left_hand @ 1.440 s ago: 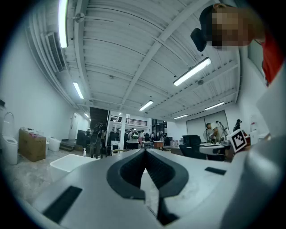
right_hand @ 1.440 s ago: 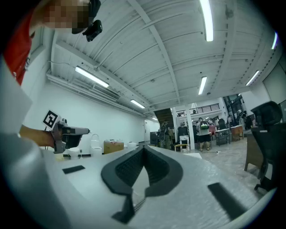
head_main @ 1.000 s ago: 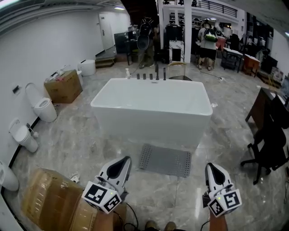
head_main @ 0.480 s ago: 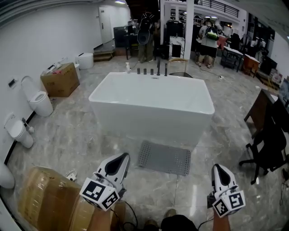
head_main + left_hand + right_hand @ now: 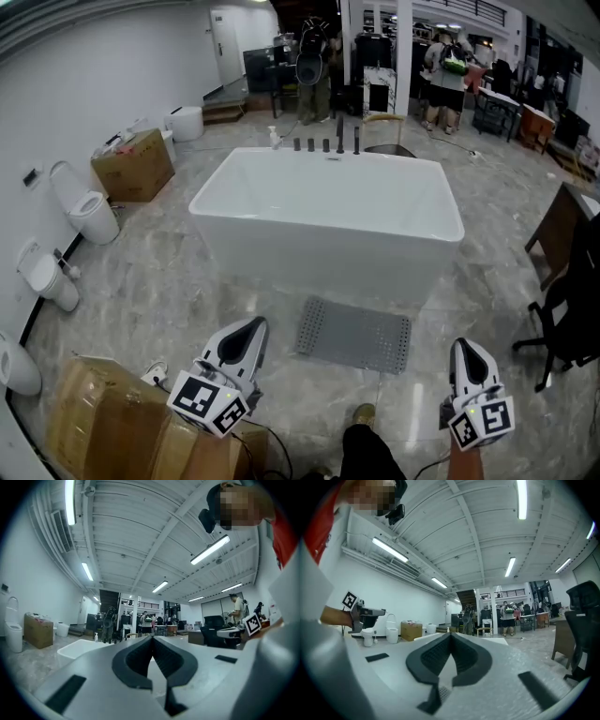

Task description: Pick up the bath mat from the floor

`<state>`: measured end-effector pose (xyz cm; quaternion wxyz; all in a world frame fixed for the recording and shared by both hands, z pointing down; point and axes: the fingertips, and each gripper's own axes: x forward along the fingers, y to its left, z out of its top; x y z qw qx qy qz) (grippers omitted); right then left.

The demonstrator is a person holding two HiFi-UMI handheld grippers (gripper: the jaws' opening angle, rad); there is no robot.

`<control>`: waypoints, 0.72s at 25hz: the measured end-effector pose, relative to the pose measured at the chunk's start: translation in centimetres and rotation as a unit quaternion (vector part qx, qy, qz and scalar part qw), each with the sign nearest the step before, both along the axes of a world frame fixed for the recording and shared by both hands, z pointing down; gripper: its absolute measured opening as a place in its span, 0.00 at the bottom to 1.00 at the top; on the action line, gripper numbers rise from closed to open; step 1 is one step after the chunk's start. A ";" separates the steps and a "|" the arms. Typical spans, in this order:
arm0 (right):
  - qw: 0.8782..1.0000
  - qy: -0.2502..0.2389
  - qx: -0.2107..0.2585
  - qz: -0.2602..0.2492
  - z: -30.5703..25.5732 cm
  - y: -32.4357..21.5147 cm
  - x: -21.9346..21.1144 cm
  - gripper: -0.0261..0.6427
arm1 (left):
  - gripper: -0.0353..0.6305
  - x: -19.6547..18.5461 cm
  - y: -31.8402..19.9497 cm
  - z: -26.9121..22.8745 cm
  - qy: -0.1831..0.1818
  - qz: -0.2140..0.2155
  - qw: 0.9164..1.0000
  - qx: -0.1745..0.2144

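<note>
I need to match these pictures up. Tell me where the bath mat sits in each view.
Head view: lower centre, bath mat on the floor before the bathtub.
Left gripper view: not in it.
Right gripper view: not in it.
Shared landmark: the bathtub, in all three.

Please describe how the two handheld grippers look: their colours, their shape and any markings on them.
Both the left tongs and the right tongs are white shells that taper to a rounded tip, with dark grey ribbed pads on the inner faces. Each carries a cube with black-and-white square markers at the rear. The person wears a red garment.
</note>
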<state>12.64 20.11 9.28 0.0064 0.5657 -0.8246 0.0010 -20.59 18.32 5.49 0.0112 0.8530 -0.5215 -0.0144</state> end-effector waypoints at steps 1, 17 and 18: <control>1.000 -0.001 -0.001 0.000 0.3 -1.3 0.3 0.04 | 0.07 0.1 -1.2 0.2 -0.002 -0.004 1.000 -0.001; 0.999 0.014 -0.047 -0.013 6.9 -21.3 7.8 0.04 | 0.07 6.4 -21.1 5.9 -0.026 -0.048 0.998 -0.031; 0.999 0.014 -0.050 -0.015 7.4 -22.2 8.0 0.04 | 0.07 6.6 -22.0 6.1 -0.029 -0.054 0.997 -0.038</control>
